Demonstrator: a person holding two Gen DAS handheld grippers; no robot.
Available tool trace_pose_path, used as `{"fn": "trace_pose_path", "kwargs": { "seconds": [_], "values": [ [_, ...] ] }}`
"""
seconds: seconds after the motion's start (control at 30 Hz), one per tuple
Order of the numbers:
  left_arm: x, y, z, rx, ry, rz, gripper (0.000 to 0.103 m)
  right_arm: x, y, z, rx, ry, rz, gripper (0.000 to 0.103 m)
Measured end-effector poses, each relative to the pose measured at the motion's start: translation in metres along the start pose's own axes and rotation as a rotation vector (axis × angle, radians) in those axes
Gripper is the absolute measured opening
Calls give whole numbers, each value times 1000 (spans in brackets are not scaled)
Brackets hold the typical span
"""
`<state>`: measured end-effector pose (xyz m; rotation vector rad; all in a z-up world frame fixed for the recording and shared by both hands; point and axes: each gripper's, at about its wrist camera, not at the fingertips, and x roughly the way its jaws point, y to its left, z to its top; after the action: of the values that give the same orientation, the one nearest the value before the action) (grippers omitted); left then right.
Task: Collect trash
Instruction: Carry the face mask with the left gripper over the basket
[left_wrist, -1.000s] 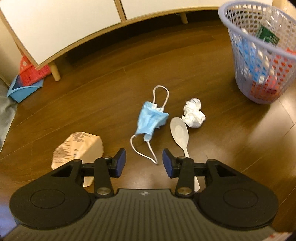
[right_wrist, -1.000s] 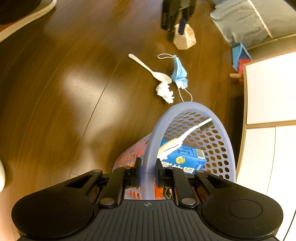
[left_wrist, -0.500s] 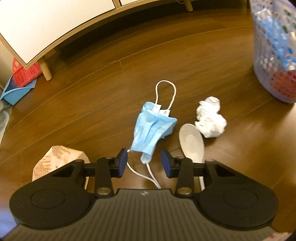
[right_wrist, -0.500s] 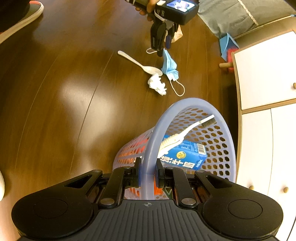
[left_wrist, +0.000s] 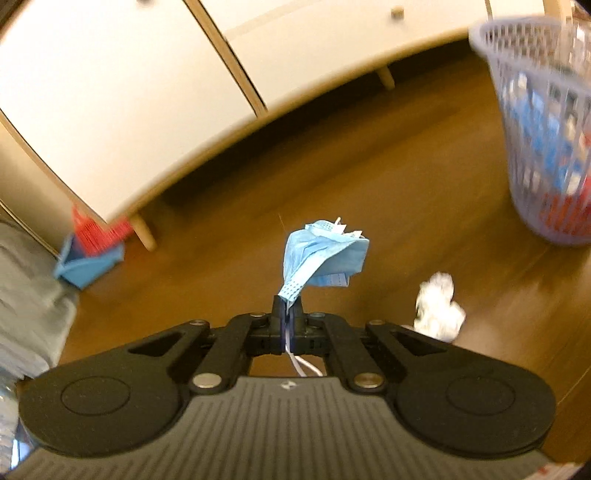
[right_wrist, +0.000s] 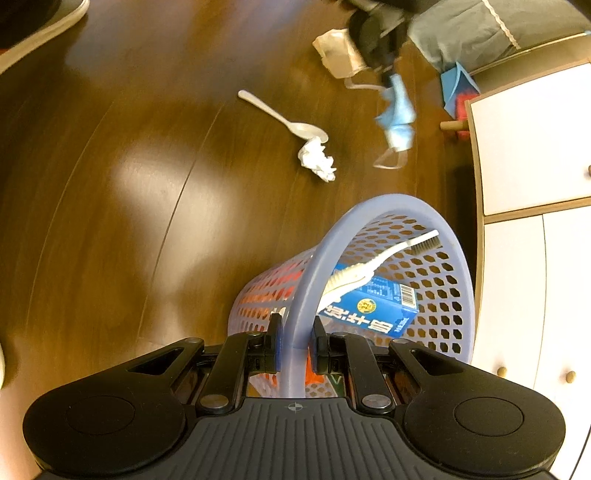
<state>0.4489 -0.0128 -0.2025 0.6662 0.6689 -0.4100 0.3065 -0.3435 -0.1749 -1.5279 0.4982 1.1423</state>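
Brown wood floor (right_wrist: 147, 184) carries everything; white cabinet (left_wrist: 110, 92) runs along its far edge in the left wrist view, top cut off and blurred. Lavender mesh basket (right_wrist: 424, 221) sits near the cabinet, tilted, right gripper (right_wrist: 294, 345) clamped on its near rim, one finger on each side of the wall; basket base is hidden behind the tool. Inside it: a blue box (right_wrist: 373, 310) with a white toothbrush (right_wrist: 380, 258) lying across it; red and orange items lower down are only seen through the mesh, can't identify them. Grey bedding (right_wrist: 480, 33) at the floor's far edge, partly cut off. Left gripper (left_wrist: 287, 314) jaws fully closed on one corner of the blue face mask (left_wrist: 325, 258), mask lifted clear of the floor, one white ear loop trailing down behind the jaws. In the right wrist view that gripper is a dark motion-blurred shape, mask smeared under it. Crumpled tan wrapper (right_wrist: 336, 51) partly hidden behind it. Blue dustpan with red brush (left_wrist: 92, 247) by a cabinet leg, blurred. White plastic spoon (right_wrist: 280, 118) on the floor, bowl touching a crumpled white tissue (right_wrist: 317, 158); both well apart from the basket.
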Motion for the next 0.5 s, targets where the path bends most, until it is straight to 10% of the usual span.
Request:
{"fn": "trace_pose_path", "kwargs": {
  "seconds": [0.5],
  "values": [
    [-101, -49, 101, 103, -311, -120, 0, 9, -5, 4, -60, 36, -1, 11]
  ]
}}
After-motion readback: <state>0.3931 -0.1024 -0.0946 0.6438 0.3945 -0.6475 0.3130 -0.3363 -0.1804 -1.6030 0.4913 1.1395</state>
